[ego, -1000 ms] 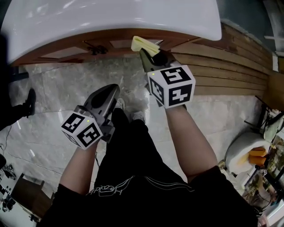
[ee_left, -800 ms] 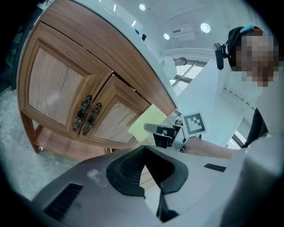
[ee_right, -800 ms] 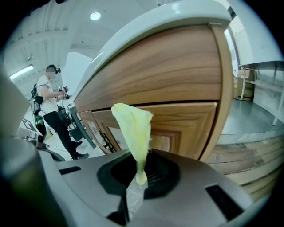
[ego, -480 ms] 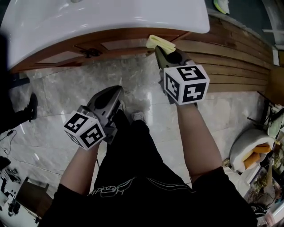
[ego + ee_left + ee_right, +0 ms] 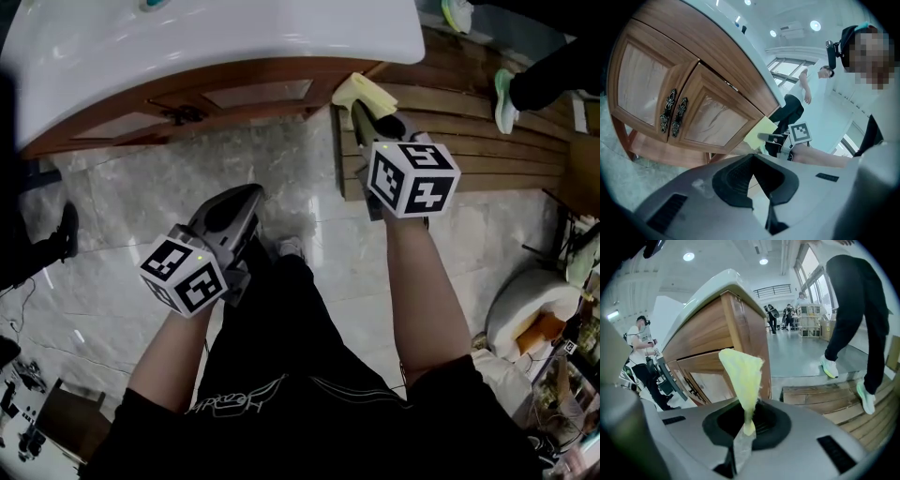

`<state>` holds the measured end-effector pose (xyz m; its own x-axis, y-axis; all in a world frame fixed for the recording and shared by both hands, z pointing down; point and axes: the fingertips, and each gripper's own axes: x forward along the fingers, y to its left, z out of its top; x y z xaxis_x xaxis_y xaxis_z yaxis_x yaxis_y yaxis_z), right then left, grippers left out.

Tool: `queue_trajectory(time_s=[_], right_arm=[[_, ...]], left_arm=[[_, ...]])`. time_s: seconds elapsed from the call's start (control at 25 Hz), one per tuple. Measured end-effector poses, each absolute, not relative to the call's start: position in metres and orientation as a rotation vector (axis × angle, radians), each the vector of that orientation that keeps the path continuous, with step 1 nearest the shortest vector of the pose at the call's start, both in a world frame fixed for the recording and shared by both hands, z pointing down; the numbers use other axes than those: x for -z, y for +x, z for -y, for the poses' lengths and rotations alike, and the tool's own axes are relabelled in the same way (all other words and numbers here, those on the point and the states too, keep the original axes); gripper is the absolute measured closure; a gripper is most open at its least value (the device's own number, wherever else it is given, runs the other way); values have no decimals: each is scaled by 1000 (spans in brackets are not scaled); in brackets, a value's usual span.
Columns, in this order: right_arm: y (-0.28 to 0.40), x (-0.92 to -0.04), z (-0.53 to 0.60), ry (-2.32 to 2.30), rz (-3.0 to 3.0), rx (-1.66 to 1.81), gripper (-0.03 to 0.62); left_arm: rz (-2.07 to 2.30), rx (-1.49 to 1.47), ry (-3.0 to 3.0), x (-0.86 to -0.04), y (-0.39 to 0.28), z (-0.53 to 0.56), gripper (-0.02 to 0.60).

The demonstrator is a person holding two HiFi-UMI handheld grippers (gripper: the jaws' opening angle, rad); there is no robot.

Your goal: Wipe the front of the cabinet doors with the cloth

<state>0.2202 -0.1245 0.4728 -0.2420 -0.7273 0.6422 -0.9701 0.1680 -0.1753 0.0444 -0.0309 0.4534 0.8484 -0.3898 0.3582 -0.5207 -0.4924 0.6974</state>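
The right gripper (image 5: 359, 111) is clenched on the yellow cloth (image 5: 360, 90). The cloth stands up from the jaws at the right-hand corner of the cabinet (image 5: 234, 94), below the white basin (image 5: 216, 37) and over the slatted wooden platform (image 5: 469, 141); contact between cloth and wood cannot be confirmed. The left gripper (image 5: 246, 199) hangs nearer and to the left, over the marble floor (image 5: 122, 187), apart from the cabinet doors (image 5: 689, 112), its jaws pressed together on nothing.
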Motion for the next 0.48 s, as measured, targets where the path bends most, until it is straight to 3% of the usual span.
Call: queue_trajectory(time_s=[0.48], right_arm=[[211, -481, 106, 1554, 2024, -753, 554]], left_arm=[[651, -212, 2144, -461, 44, 19, 575]])
